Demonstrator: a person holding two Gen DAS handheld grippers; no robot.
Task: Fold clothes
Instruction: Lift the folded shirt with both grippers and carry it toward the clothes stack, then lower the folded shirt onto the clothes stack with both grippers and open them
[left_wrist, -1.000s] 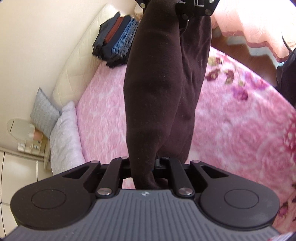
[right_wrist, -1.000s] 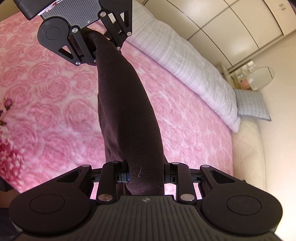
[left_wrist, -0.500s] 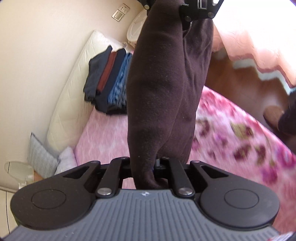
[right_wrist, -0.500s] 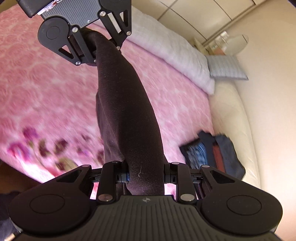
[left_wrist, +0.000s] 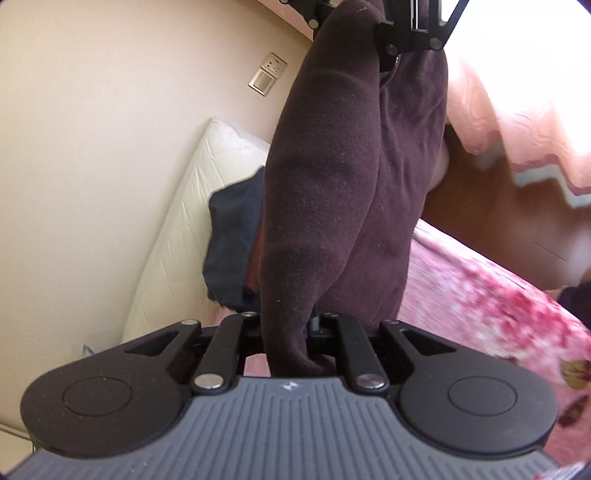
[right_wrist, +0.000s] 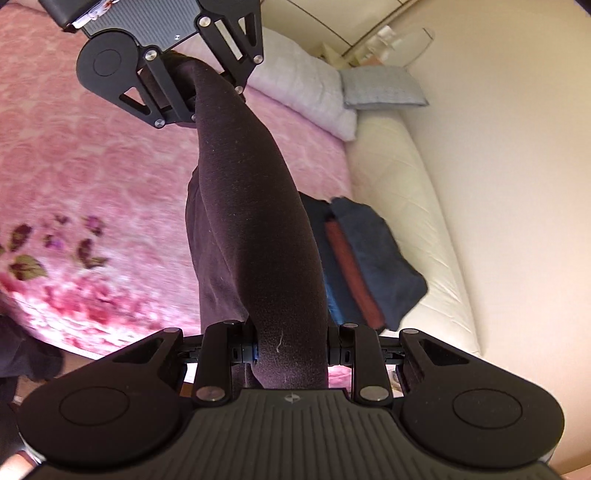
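Left wrist view
- Garment: the dark maroon garment (left_wrist: 332, 206) hangs in the air between my two tools, bunched into a thick doubled band, clear of the pink bed (left_wrist: 491, 295) below it.
- Left hand-held gripper (left_wrist: 295, 332): pressed onto the near end of the cloth; I see fabric filling the gap between the fingers.
- Right hand-held gripper (left_wrist: 391, 33): at the far top of the frame, pinching the other end.
- Reason for hold: I judge the two-end grip keeps the folded band taut so its layers do not slip apart while it is carried.
- Stack: folded clothes (left_wrist: 232, 243) lie far left on the bed against the cream headboard (left_wrist: 184, 206), partly hidden behind the garment.

Right wrist view
- Right hand-held gripper (right_wrist: 291, 343): clamped on the band's near end, cloth bulging between the fingers.
- Left hand-held gripper (right_wrist: 192, 96): far and upper left, closed on the opposite end.
- Pose: the two tools face one another, both tilted down toward the bed, the band strung between them.
- Stack position: folded clothes (right_wrist: 365, 258) sit just right of the garment, beside the headboard.
- Pillows (right_wrist: 317, 96): far right, at the bed's edge.
- Judgement: the garment looks folded and held over the stack area, which suits either setting it down there or a further fold; I cannot tell which.
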